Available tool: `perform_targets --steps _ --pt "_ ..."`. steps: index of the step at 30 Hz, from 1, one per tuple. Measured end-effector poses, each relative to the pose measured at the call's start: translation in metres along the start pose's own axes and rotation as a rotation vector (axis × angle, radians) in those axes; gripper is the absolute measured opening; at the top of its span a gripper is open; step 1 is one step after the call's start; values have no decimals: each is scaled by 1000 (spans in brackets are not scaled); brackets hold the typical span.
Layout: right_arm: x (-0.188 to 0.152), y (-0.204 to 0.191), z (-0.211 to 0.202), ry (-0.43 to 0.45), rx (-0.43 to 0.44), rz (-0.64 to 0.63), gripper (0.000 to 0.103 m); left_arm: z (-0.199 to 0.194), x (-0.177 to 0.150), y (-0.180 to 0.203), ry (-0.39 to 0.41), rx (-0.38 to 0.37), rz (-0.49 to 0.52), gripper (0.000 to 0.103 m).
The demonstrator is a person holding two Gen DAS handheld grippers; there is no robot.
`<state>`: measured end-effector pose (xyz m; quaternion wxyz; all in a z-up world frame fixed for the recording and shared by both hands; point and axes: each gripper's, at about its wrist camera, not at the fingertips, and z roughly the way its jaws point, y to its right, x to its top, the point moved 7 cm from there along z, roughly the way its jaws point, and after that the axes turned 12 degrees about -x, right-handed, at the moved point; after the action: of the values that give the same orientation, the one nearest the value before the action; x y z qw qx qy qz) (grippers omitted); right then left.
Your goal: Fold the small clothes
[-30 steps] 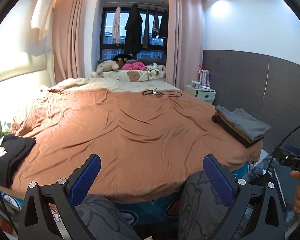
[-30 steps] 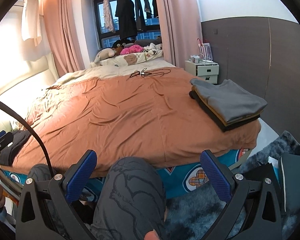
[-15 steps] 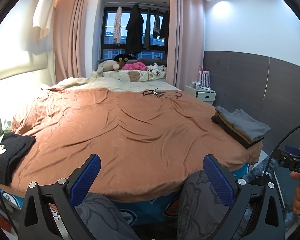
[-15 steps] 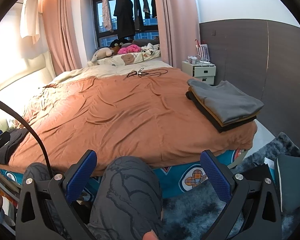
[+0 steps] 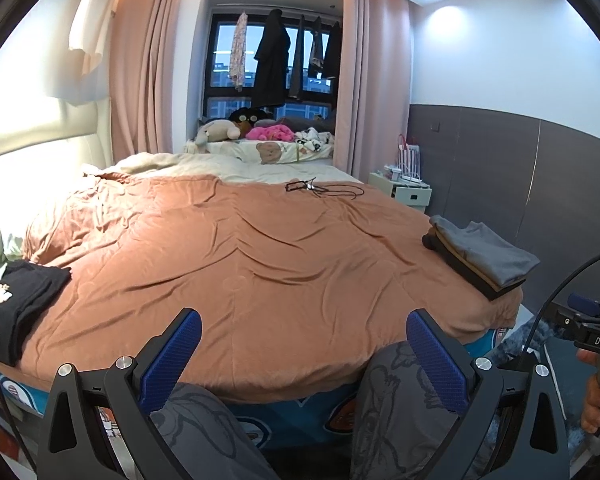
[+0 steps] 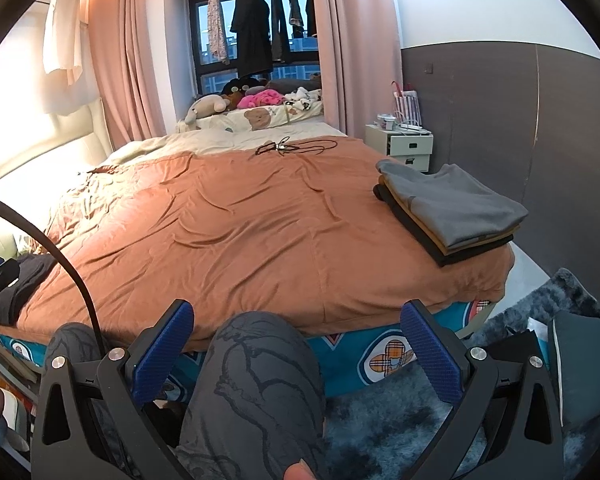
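A: What takes up most of the view?
B: A bed [image 5: 236,256] under an orange-brown cover, filling the room ahead of both cameras.

A: And the clothes?
B: A folded stack [image 6: 448,208], grey on top, sits at the bed's right edge. A black garment [image 5: 16,300] lies loose at the left edge, well apart from it.

A: Anything else on the bed?
B: A black cord [image 5: 320,189] lies near the far end.

A: The grippers?
B: The left gripper [image 5: 304,354] and the right gripper [image 6: 298,344] both stand wide, holding nothing, above the person's knees [image 6: 256,372] at the near edge.
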<state>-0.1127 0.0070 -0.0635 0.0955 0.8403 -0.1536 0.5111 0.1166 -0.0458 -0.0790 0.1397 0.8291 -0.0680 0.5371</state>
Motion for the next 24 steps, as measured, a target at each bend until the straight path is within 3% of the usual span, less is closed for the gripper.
perform_targets --steps 24 --pt "3 1 10 1 5 -15 103 -9 -1 -3 10 10 -22 103"
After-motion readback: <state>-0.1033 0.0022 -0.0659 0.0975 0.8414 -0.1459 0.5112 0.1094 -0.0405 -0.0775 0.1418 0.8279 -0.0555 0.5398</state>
